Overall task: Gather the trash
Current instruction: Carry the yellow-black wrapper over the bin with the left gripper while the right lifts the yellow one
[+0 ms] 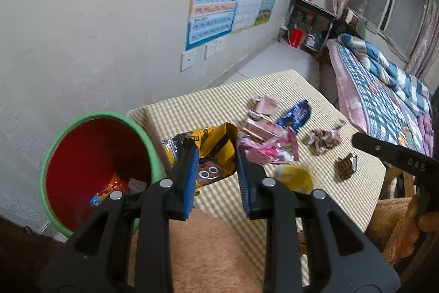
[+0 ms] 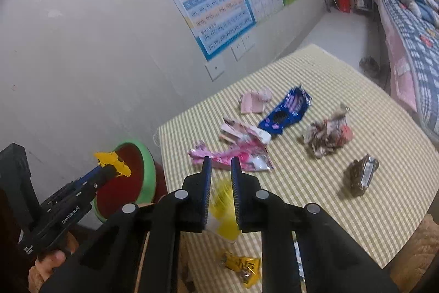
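The left gripper (image 1: pixel 216 169) is clamped on a yellow snack bag (image 1: pixel 211 147), crinkled, with a brown cartoon face and black print; in the right wrist view the bag hangs at its tips over the mouth of the bin (image 1: pixel 55 155), green-rimmed and red inside, just left of that claw. The right gripper (image 2: pixel 221 172) pinches a blurred yellow wrapper (image 2: pixel 223 210) between its blue pads. Beyond its tips on the striped tablecloth (image 2: pixel 356 224) lie a pink wrapper (image 2: pixel 233 157), a blue packet (image 2: pixel 288 111) and a dark foil wrapper (image 2: pixel 360 175)
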{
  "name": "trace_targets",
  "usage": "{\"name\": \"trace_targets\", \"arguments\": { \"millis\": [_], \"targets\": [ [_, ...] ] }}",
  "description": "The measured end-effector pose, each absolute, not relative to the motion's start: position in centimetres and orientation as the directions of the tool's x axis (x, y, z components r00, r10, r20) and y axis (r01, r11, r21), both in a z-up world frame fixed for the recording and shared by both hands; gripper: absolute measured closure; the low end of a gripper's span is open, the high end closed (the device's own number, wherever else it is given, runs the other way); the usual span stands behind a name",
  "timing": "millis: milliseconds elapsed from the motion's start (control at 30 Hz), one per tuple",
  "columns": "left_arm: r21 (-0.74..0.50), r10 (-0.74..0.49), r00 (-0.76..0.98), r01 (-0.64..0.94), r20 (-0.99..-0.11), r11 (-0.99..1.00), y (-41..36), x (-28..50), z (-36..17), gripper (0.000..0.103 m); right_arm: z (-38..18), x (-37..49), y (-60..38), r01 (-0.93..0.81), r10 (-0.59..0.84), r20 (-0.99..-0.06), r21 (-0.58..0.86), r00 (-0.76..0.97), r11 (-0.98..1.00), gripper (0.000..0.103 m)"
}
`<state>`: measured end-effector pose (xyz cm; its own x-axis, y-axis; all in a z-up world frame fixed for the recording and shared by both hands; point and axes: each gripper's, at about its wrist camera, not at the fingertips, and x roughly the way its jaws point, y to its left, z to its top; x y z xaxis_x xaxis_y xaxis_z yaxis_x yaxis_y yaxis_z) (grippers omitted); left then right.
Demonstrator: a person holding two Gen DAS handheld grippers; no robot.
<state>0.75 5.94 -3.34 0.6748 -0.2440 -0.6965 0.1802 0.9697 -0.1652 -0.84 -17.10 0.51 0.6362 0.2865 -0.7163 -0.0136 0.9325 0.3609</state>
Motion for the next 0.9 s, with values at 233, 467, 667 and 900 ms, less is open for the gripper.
{"name": "trace_targets", "arguments": {
  "millis": [233,467,667,900],
  "targets": [
    [-0.205,-0.241,0.675,0.135,-0.697,0.969,8.8,0.9,-3.9,0.077,-2.1,0.3,-15.0,-0.026,0.226,-0.794,0.256,0.565,0.966,0.065],
    [-0.242,-0.257,0.663,0.117,-0.704,0.963,10.2,0.9,-4.7,0.077,-9.6,2.8,-16.1,0.053,0.173,-0.908,0.209,0.381,0.977,0.038],
    [-0.258,-0.263,0.659,0.108,-0.704,0.960,11.0,1.0,-5.1,0.077,-14.0,3.2,-15.7,0.099,0.285,-0.923,0.319,0.256,0.943,0.042],
    [-0.265,-0.256,0.663,0.090,-0.703,0.960,12.0,1.0,-5.4,0.077,-12.4,2.6,-14.9,0.068,0.275,-0.914,0.308,0.297,0.949,0.075]
  ]
}}
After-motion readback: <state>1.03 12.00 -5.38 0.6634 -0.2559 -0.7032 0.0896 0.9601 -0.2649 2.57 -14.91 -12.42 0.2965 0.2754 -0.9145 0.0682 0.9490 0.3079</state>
